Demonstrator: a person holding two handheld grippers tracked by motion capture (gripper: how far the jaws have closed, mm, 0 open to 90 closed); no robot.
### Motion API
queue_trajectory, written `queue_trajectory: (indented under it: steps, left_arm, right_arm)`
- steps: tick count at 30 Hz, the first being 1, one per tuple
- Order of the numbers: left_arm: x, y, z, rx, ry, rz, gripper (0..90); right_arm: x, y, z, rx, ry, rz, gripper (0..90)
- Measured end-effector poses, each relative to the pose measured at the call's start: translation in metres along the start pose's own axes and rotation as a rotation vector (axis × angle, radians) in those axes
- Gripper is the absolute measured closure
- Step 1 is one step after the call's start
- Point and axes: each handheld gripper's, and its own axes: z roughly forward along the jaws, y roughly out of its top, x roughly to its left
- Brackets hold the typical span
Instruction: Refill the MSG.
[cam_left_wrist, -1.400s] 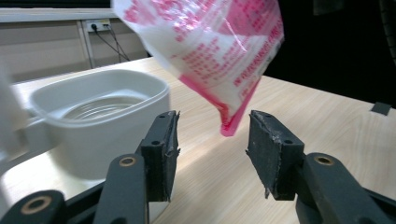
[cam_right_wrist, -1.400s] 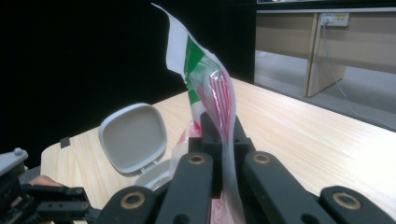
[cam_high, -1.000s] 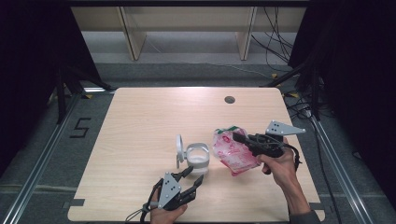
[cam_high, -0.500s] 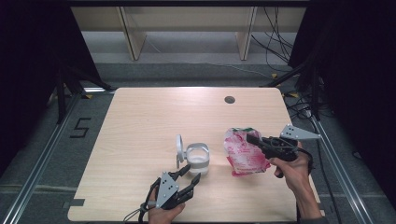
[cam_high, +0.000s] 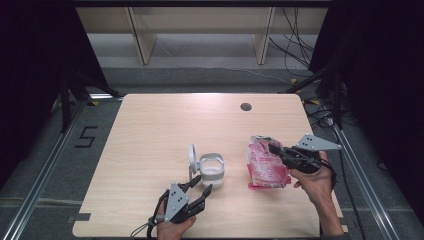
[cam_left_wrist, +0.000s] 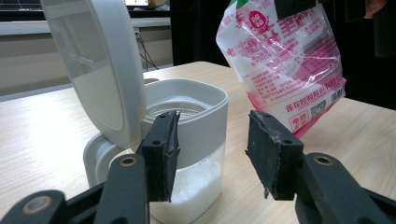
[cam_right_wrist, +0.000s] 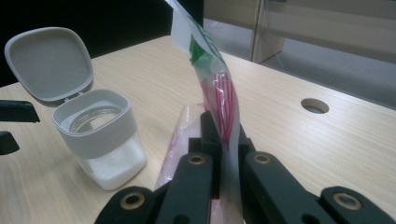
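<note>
Floor mark (cam_high: 86, 136): read "5", left of the counter (cam_high: 150, 130).
Bag (cam_left_wrist: 285, 60): carried pink Chinese print, too small to read.

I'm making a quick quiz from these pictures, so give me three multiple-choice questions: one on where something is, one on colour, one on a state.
1. Where is the bag relative to the jar in the high view?
A. left
B. right
C. behind

2. What colour is the jar's lid?
A. white
B. red
C. black

3. What state is the left claw in?
A. shut on the jar
B. shut on the bag
C. open

Answers: B, the bag stands to the jar's right, pinched in the right claw; A, the flipped-up lid is white; C, a clear gap separates its jaws.
</note>
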Motion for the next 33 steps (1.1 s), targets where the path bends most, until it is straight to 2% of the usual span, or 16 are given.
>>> queue_trajectory:
  steps: [2, 3, 8, 9, 12, 13, 15, 16, 17, 18, 19, 26, 27, 29, 31, 33]
  left_arm:
    - [0.0, 0.0, 0.0, -0.001, 0.0, 0.0, 52.4]
    - [0.001, 0.0, -0.002, 0.013, 0.007, -0.004, 52.3]
    - [0.004, 0.001, -0.003, -0.004, 0.018, -0.009, 51.9]
    - [0.005, 0.002, -0.004, 0.01, 0.025, -0.005, 51.8]
    - [0.005, 0.002, -0.004, 0.007, 0.025, -0.016, 51.6]
    - [0.006, 0.002, -0.004, 0.01, 0.023, -0.004, 50.9]
    - [0.004, 0.002, -0.004, 0.012, 0.026, -0.017, 49.3]
    - [0.004, 0.002, -0.004, 0.017, 0.025, -0.019, 47.9]
    - [0.004, 0.002, -0.005, 0.018, 0.025, -0.013, 46.6]
    - [0.004, 0.002, -0.004, 0.003, 0.018, -0.013, 46.8]
    - [0.004, 0.003, -0.006, 0.012, 0.022, -0.015, 46.8]
    - [0.005, 0.005, -0.014, 0.018, 0.007, -0.009, 46.9]
    - [0.004, 0.005, -0.014, 0.004, 0.008, -0.023, 46.9]
    - [0.004, 0.006, -0.018, 0.009, 0.001, -0.01, 46.7]
    - [0.003, 0.006, -0.021, 0.016, -0.002, -0.023, 46.6]
    - [0.003, 0.007, -0.024, 0.022, -0.006, -0.021, 46.0]
  right_arm:
    - [-0.001, 0.0, 0.0, 0.001, -0.009, -0.018, 90.0]
    - [-0.003, 0.0, 0.0, 0.008, -0.034, -0.047, 90.0]
    - [-0.005, -0.002, 0.001, 0.016, -0.048, -0.04, 90.0]
    - [-0.006, -0.002, 0.001, 0.027, -0.058, -0.032, 90.0]
    - [-0.006, -0.004, 0.002, 0.026, -0.078, -0.043, 90.0]
    - [-0.006, -0.005, 0.003, 0.025, -0.082, -0.046, 90.0]
    - [-0.01, -0.006, 0.004, 0.023, -0.086, -0.072, 90.0]
    - [-0.008, -0.007, 0.004, 0.037, -0.089, -0.027, 90.0]
    - [-0.011, -0.008, 0.005, 0.037, -0.085, -0.054, 90.0]
    - [-0.011, -0.009, 0.004, 0.028, -0.101, -0.04, 90.0]
    - [-0.011, -0.009, 0.004, 0.044, -0.095, -0.021, 90.0]
    - [-0.02, -0.014, 0.006, 0.06, -0.119, -0.04, 90.0]
    - [-0.019, -0.015, 0.006, 0.077, -0.12, -0.013, 90.0]
    - [-0.021, -0.017, 0.008, 0.075, -0.122, -0.014, 90.0]
    - [-0.025, -0.018, 0.008, 0.083, -0.118, -0.027, 90.0]
    - [-0.025, -0.02, 0.008, 0.091, -0.13, -0.007, 90.0]
